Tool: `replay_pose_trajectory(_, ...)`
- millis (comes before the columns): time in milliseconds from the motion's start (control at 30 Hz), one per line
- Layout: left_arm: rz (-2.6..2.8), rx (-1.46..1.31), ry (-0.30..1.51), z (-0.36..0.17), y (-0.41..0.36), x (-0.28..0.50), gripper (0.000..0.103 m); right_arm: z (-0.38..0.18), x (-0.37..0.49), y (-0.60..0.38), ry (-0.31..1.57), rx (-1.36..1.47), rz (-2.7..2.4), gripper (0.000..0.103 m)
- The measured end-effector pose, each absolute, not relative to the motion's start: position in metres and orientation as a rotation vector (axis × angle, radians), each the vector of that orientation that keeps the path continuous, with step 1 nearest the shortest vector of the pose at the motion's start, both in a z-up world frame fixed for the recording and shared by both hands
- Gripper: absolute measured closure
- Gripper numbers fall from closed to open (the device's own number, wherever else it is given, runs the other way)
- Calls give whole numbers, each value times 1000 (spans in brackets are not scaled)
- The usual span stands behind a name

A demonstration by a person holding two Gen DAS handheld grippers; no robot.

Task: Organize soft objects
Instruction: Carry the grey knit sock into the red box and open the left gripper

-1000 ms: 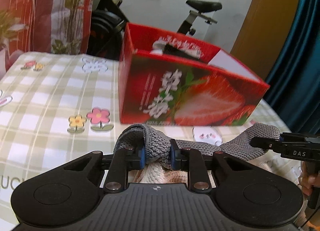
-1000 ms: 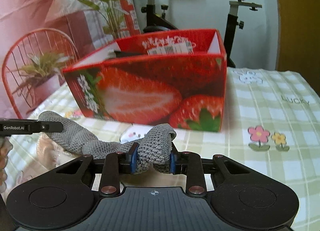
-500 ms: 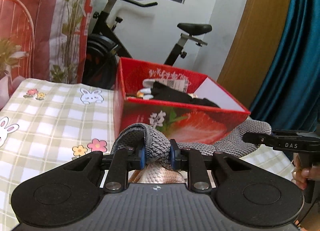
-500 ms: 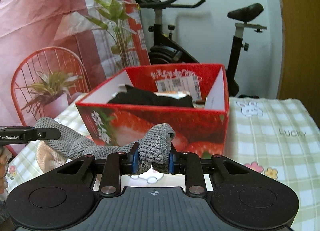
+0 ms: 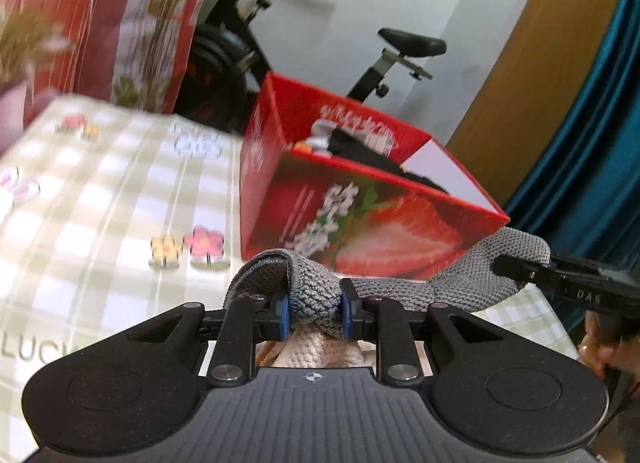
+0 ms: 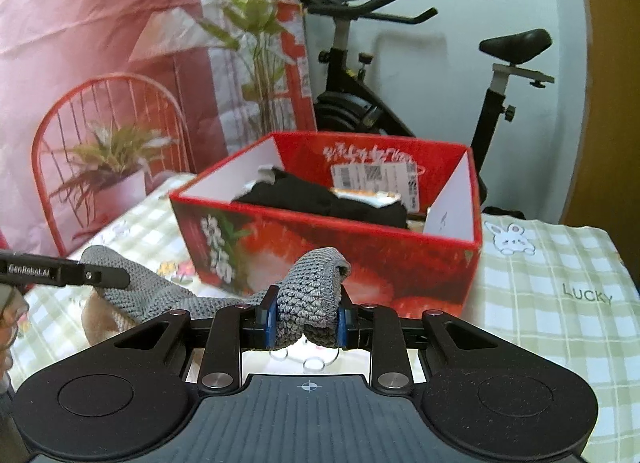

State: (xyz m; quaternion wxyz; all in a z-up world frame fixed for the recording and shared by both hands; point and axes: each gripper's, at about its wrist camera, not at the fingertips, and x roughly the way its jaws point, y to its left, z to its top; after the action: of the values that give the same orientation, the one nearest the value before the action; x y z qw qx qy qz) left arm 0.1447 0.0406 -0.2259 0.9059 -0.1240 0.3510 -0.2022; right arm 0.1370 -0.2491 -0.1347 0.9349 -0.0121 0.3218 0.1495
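The grey knit (image 5: pixel 384 291) is held off the counter (image 5: pixel 100 199) in front of the box (image 5: pixel 360 207), strung between the two grippers; one bunched end is pinched by the left gripper (image 5: pixel 313 313), its blue pads pressed into the fabric, and the other end is pinched in the same way by the right gripper (image 6: pixel 306 321). In the left wrist view the span of knit is seen running toward the right side of the box, where the right gripper's fingers (image 5: pixel 516 269) clamp its far end; in the right wrist view the left gripper's fingers (image 6: pixel 104 277) are seen at the box's left, gripping the opposite end. A pale knit piece (image 5: pixel 316 349) hangs beneath the grey one, nearer than the box; whether it is part of the same item cannot be told.

The box is open at the top and already holds a dark garment (image 6: pixel 320 203) and a labelled packet (image 6: pixel 374 179). The step in hand is judged to be the carrying of the knit over the near wall of the box; it would be done well if both ends were kept level and mildly taut, so that the hanging middle clears the rim rather than dragging on it; the knit should be lowered onto the dark garment before either pinch is eased; both ends are best released together, lest one end trail outside the box.
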Motion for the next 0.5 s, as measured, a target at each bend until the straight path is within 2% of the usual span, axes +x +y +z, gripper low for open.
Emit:
replay_pose_trajectory(167, -425, -299, 770, -236, 49, 151, 76, -140, 136, -242, 661, -33, 321, 79)
replay_pose_trajectory(300, -432, -351, 789, -242, 57, 155, 69, -139, 134, -238, 654, -43, 330, 79)
replay_pose_trajectory(433, -422, -392, 798, -248, 60, 161, 69, -137, 132, -234, 648, -60, 341, 80)
replay_pose_trajectory(500, -412, -371, 799, -250, 57, 162, 83, -138, 132, -233, 648, -60, 343, 80)
